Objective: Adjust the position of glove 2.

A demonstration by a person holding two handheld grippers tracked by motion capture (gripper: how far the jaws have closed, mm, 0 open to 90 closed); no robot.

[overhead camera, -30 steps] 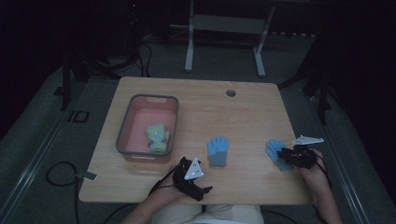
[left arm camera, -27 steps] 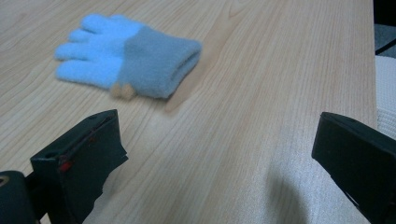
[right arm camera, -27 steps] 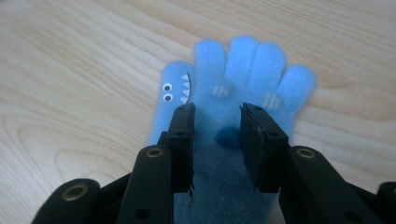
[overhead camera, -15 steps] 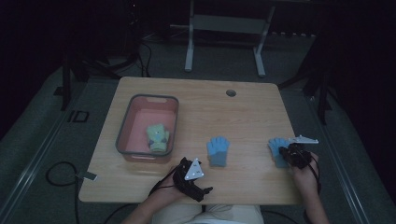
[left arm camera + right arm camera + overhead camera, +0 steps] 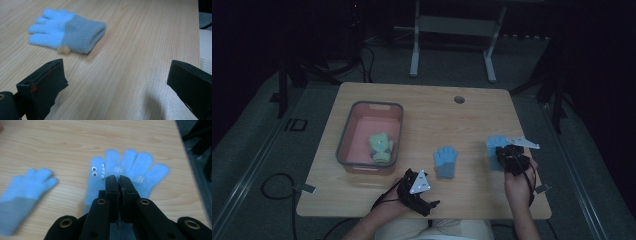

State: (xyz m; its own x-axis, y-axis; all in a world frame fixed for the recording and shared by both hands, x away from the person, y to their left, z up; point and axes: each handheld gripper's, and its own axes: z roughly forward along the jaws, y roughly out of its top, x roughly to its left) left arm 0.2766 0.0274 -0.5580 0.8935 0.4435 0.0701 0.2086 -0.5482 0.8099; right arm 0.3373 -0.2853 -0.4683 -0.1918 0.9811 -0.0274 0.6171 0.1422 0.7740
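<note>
My right gripper (image 5: 118, 181) is shut on a light blue glove (image 5: 130, 167) that has googly eyes and teeth, pinching it near the palm. In the high view this gripper (image 5: 508, 154) holds the glove (image 5: 495, 145) at the table's right side. A second blue glove (image 5: 445, 161) with a grey cuff lies flat in the middle front, also seen at the left in the right gripper view (image 5: 22, 195). My left gripper (image 5: 424, 197) rests near the front edge, jaws wide open and nothing between them (image 5: 115, 82); the grey-cuffed glove (image 5: 67, 37) lies just beyond its left jaw.
A grey-rimmed pink bin (image 5: 362, 107) stands at the table's left with a green glove (image 5: 381, 147) inside. A round cable hole (image 5: 459, 99) sits near the far edge. A metal stand is on the floor behind the wooden table (image 5: 422, 115).
My right gripper has moved left, away from the table's right edge, carrying the blue face glove with it. The left gripper and the middle glove have stayed put.
</note>
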